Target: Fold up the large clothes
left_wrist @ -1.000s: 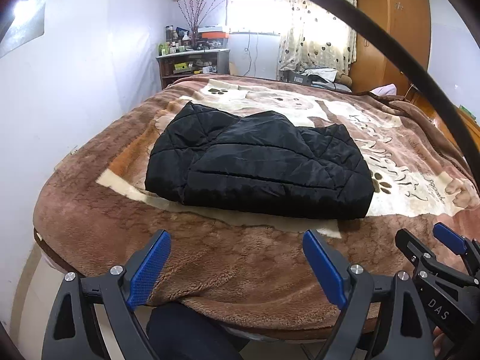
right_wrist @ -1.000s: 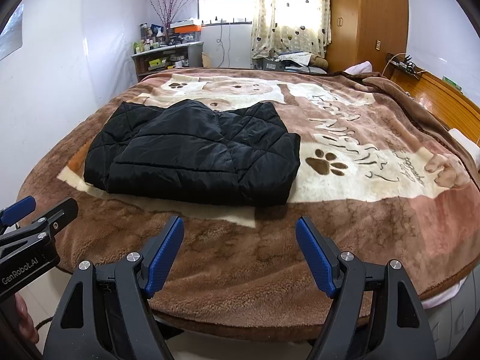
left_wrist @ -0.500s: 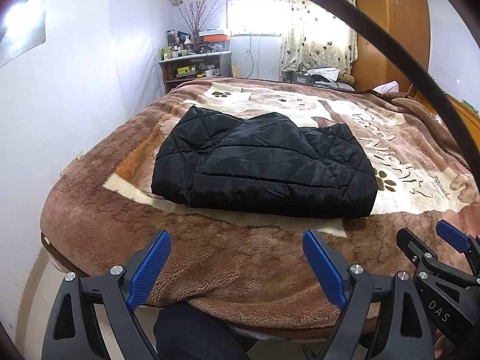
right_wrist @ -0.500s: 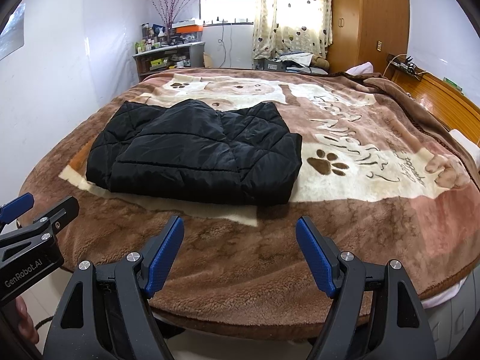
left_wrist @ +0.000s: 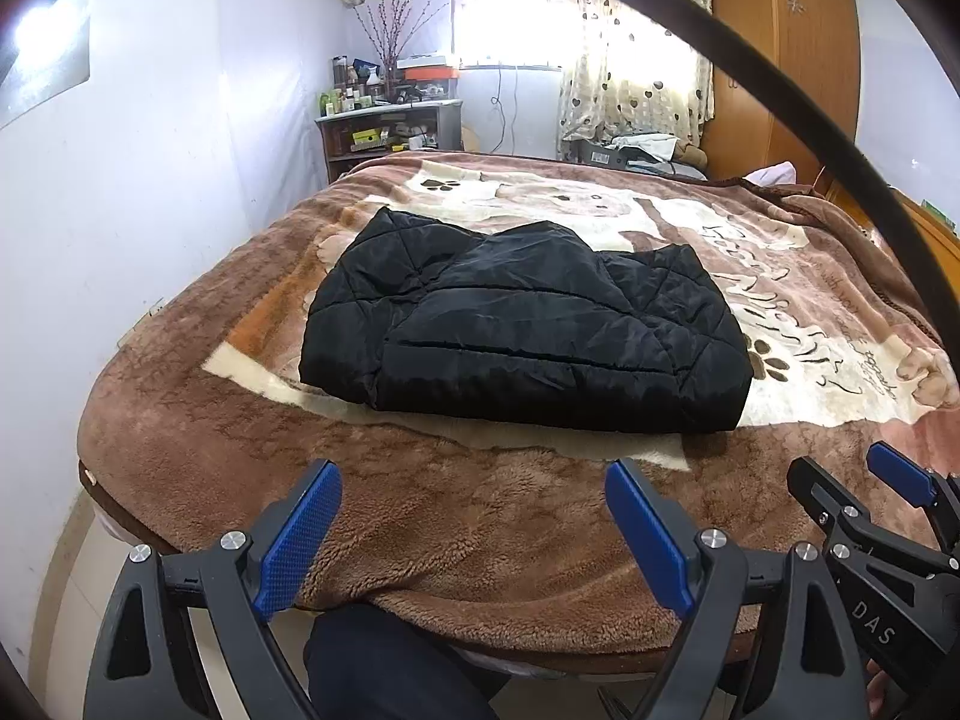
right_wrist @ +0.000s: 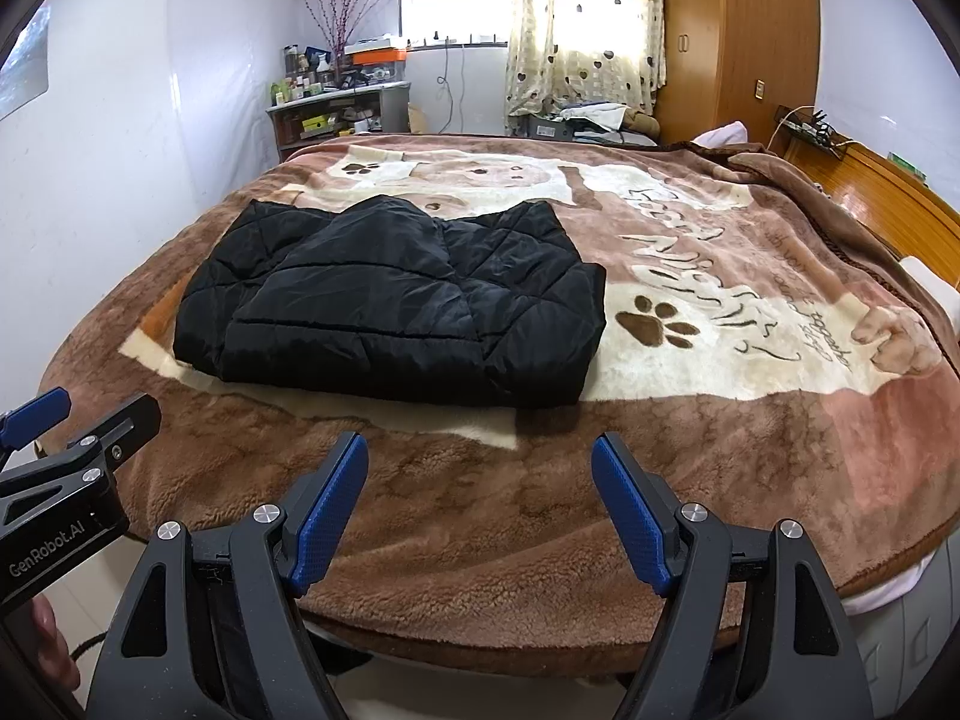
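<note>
A black quilted jacket (left_wrist: 522, 324) lies folded into a compact rectangle on the brown plush blanket (left_wrist: 480, 516) of the bed; it also shows in the right wrist view (right_wrist: 396, 306). My left gripper (left_wrist: 474, 516) is open and empty, held above the bed's near edge, well short of the jacket. My right gripper (right_wrist: 480, 498) is open and empty, also over the near edge, to the right of the left one. Each gripper shows at the edge of the other's view, the right gripper (left_wrist: 888, 516) and the left gripper (right_wrist: 66, 438).
The bed's blanket (right_wrist: 690, 276) carries a cream dog and paw print pattern. A cluttered shelf (left_wrist: 384, 126) stands at the far left wall, a wooden wardrobe (right_wrist: 732, 42) at the far right. A wooden headboard (right_wrist: 882, 192) runs along the bed's right side. The person's dark-clad leg (left_wrist: 384, 660) is below the left gripper.
Both grippers have drawn back and risen slightly from the bed, so the jacket looks a little farther off. Both stay open. The jacket has not moved.
</note>
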Demonstrator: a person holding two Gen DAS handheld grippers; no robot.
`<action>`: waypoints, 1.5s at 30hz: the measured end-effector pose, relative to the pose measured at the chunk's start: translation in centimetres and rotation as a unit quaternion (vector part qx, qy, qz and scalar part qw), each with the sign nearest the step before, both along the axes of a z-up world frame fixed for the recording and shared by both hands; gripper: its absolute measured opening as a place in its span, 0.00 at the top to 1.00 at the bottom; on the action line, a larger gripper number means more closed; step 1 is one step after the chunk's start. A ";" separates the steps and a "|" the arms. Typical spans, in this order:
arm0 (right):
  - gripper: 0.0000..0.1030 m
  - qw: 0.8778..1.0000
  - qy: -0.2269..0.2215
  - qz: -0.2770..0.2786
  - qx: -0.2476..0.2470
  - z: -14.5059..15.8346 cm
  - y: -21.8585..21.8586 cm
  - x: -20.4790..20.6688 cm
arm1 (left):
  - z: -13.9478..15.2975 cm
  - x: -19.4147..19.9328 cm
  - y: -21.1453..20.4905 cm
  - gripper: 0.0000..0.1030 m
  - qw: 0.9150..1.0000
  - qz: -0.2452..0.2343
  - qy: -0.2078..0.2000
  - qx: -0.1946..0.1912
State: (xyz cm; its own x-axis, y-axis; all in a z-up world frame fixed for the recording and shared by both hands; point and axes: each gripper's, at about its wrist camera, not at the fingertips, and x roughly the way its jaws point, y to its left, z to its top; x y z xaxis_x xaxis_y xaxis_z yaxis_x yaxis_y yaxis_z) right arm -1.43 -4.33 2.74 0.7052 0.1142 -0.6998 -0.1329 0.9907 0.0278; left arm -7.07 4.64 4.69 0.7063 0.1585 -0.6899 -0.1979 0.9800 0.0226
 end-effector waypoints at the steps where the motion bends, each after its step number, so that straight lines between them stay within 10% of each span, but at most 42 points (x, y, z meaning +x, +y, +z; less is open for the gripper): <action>1: 0.25 1.000 0.000 0.001 0.000 0.0 0.0 -0.1 | 0.0 0.0 0.0 0.13 1.000 0.000 0.000 0.000; 45: 0.25 1.000 0.001 0.006 -0.001 0.1 0.0 -0.4 | 0.0 -0.3 -0.2 0.13 1.000 0.000 0.003 -0.004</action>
State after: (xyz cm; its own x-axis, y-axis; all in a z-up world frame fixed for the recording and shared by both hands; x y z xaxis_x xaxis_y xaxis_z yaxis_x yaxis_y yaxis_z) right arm -1.82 -4.31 2.82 0.7026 0.1221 -0.7011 -0.1453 0.9890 0.0267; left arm -7.37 4.42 4.68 0.7024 0.1517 -0.6954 -0.1969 0.9803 0.0150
